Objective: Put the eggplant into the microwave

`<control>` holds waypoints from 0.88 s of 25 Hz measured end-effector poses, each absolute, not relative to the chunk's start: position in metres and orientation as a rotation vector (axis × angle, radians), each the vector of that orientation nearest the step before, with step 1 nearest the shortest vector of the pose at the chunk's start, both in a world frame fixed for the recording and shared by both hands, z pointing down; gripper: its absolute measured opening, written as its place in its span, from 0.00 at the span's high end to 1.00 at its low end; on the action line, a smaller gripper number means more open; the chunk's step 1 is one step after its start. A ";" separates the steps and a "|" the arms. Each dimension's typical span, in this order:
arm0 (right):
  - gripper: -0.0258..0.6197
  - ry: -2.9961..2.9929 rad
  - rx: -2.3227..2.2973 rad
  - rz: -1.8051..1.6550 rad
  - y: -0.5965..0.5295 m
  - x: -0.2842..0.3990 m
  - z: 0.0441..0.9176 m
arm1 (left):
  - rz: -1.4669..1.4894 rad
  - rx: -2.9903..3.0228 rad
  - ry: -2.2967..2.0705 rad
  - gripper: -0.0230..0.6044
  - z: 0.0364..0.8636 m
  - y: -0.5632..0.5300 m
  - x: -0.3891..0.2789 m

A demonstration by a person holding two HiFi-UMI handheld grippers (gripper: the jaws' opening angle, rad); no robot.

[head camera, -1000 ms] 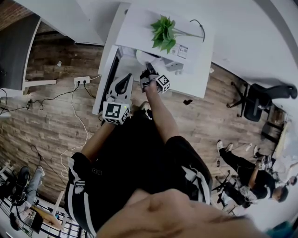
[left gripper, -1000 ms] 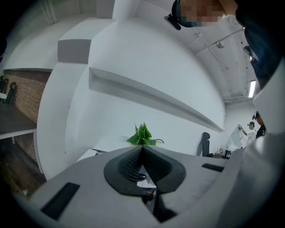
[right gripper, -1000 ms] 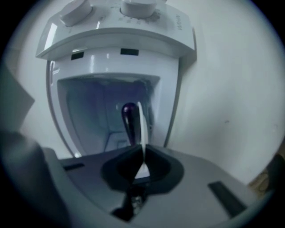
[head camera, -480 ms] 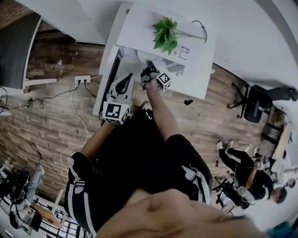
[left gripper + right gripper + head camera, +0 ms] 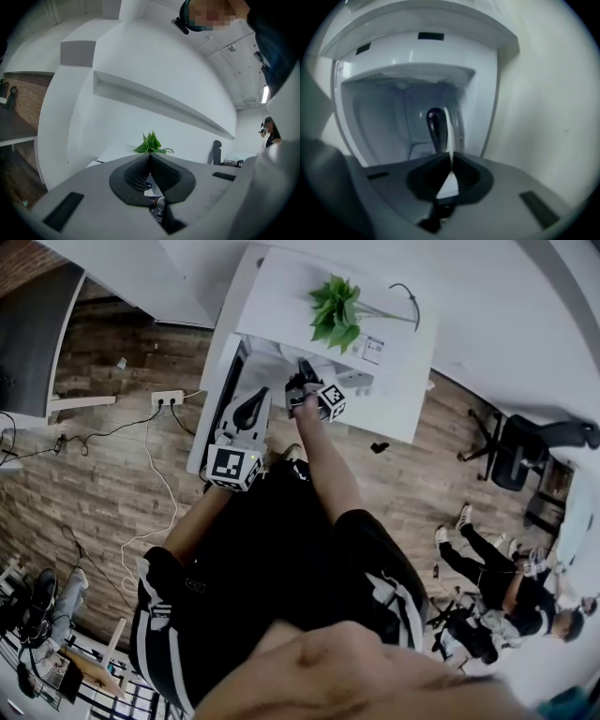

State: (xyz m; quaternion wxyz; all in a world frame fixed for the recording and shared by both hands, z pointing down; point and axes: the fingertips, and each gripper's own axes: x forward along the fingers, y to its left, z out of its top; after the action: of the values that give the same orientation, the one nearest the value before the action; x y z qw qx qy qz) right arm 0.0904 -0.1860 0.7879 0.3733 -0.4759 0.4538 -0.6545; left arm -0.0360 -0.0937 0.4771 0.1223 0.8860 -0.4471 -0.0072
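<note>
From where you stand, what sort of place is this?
Probably an office or lab workroom: a white table with a potted plant, an office chair on wood-look flooring, and an open microwave.

A green plant sits on the white table, just past the right gripper. A small card is beside the plant, and a black cord curls behind it. To the left of the left gripper, a plug strip lies on the wood floor. Far off to the right gripper's right is a black chair. A person sits on the floor near it.
</note>
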 end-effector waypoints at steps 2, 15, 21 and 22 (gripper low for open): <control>0.90 1.163 -1.220 -1.675 -0.188 0.091 0.790 | -0.019 2.584 -1.305 0.92 0.478 -0.096 -0.035; 0.90 1.130 -1.204 -1.683 -0.191 0.089 0.789 | -0.021 2.573 -1.301 0.92 0.481 -0.100 -0.033; 0.89 1.124 -1.190 -1.681 -0.190 0.089 0.788 | -0.020 2.574 -1.300 0.92 0.479 -0.098 -0.035; 0.89 1.126 -1.189 -1.679 -0.190 0.088 0.787 | -0.020 2.574 -1.301 0.92 0.478 -0.097 -0.035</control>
State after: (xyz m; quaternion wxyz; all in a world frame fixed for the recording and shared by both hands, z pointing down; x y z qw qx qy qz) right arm 0.0883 -0.1896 0.7868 0.3877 -0.4673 0.4425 -0.6599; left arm -0.0351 -0.0974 0.4783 0.1283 0.8851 -0.4472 -0.0070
